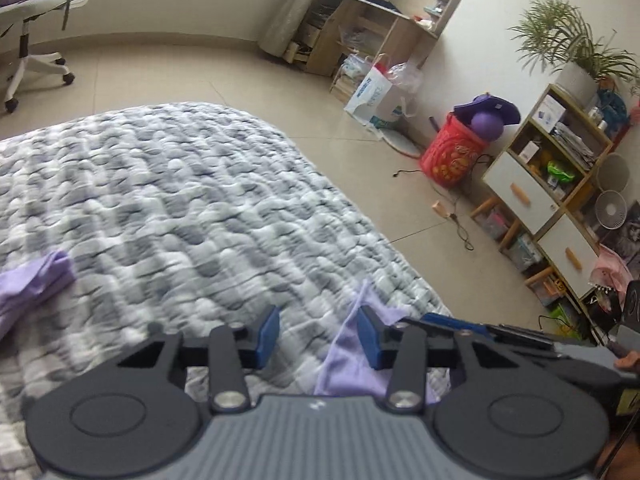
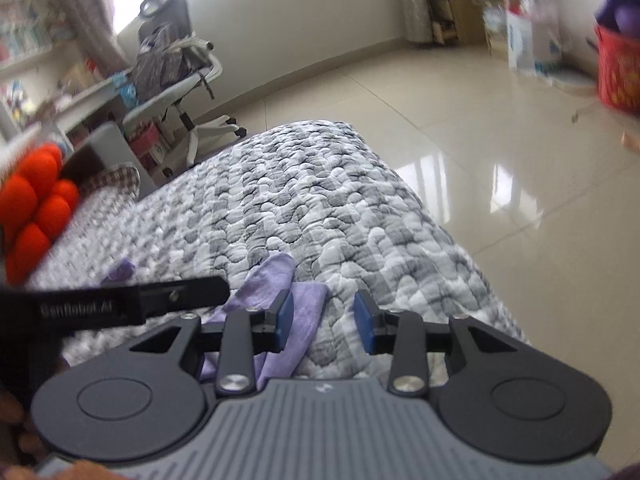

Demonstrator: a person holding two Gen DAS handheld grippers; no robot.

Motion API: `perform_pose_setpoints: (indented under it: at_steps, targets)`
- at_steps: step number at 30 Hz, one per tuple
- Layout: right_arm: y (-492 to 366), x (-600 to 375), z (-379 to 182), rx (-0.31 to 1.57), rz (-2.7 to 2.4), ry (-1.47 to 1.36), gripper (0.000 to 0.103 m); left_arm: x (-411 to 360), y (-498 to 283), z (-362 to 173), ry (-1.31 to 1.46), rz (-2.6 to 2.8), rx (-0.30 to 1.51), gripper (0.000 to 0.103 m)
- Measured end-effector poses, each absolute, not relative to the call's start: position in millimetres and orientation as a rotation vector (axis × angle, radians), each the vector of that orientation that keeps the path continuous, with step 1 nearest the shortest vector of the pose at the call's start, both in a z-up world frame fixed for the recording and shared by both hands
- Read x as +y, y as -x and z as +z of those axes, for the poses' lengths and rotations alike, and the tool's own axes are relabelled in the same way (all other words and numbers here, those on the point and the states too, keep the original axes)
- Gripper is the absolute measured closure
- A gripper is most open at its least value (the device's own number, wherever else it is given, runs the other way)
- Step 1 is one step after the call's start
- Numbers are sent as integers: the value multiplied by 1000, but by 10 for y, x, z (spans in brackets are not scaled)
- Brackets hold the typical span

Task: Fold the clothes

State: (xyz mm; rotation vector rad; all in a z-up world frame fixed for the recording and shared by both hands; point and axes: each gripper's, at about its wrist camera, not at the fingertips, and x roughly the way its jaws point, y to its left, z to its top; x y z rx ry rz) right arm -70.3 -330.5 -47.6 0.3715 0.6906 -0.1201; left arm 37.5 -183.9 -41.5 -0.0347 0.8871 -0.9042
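hovering over the bed (image 1: 180,184), both claws sit low above a lilac garment (image 1: 344,356) that lies rumpled on the grey-and-white quilt near the bed's edge. in the left wrist view the left claw (image 1: 318,334) stands part open, nothing between its blue pads; the cloth rises in a peak just beside and under its right-hand pad, touching or nearly so, i cannot tell which. another lilac piece (image 1: 32,280) lies well apart at the left of that view, and whether it belongs to the same garment is unclear. in the right wrist view the right claw (image 2: 325,322) is also part open and empty, with bare quilt between the pads; the lilac garment (image 2: 280,292) lies under and behind its left-hand pad. the left tool's black finger crosses that view from the left, so the two claws are near each other.

judged from this, the step in hand is the approach to grasp, with no fold made yet: the cloth is still bunched. the next move calls for shifting each claw sideways so that a cloth edge lies between the pads, lowering, closing on a single layer without pinching the quilt, then lifting to spread it flat.
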Motion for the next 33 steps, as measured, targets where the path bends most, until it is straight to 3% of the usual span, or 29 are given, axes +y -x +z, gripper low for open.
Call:
perform_pose_setpoints:
  at_steps: [3,5,7,15,19,33]
  targets:
    - [650,-3143,-504,683,-106,-245,75,-1901,-371,-424,58,-931,883,63]
    - [648,-3080,-521,678,-100,-184,98,-1963,-375,-425,65,-935,882,65]
    - [667,-3103,-522,675,-99,-184,101,-1997,-362,-428,62,-944,882,66]
    - [921,-3324,-455,672,-133,-283,102,-2197,-302,-431,19,-983,894,74]
    - [1035,-3314,-400,663,-149,-279,102,-2328,-257,-442,-21,-999,903,102]
    - [1296,-3223,-252,613,-250,-128,102,-2654,107,-158,-84,-1007,717,102]
